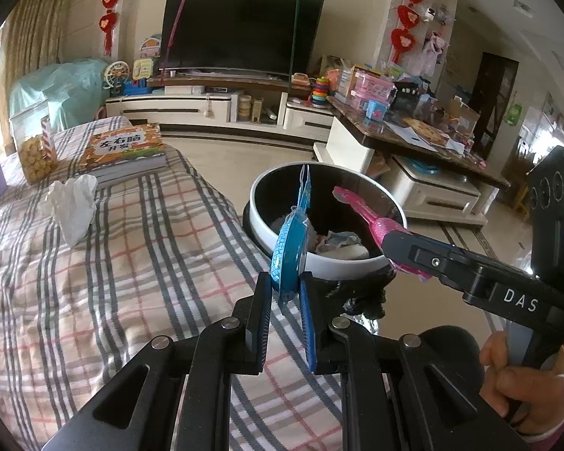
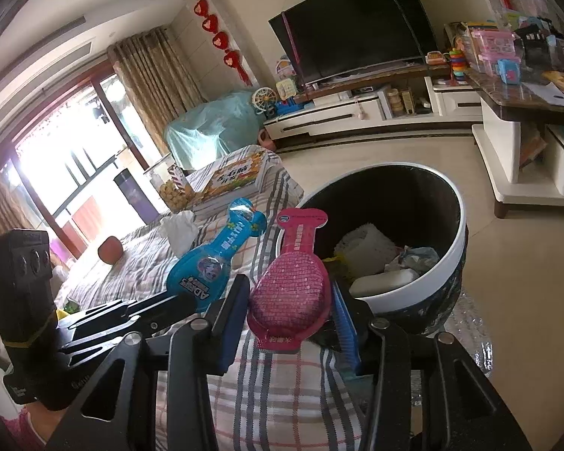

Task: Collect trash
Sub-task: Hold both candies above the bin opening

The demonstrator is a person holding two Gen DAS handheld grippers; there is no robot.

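Two grippers carry one package each: our left gripper point(image 1: 286, 297) is clamped on the blue package point(image 1: 291, 248), held on edge above the plaid bed's point(image 1: 112, 263) side edge, and our right gripper point(image 2: 287, 323) pinches the pink package point(image 2: 291, 282) beside it. The round trash bin point(image 1: 342, 263), already holding crumpled waste, stands on the floor against that bed edge, just beyond both packages. Farther up the bed we see a crumpled tissue point(image 1: 71, 203), a book point(image 1: 126, 148) and a cookie jar point(image 1: 34, 146).
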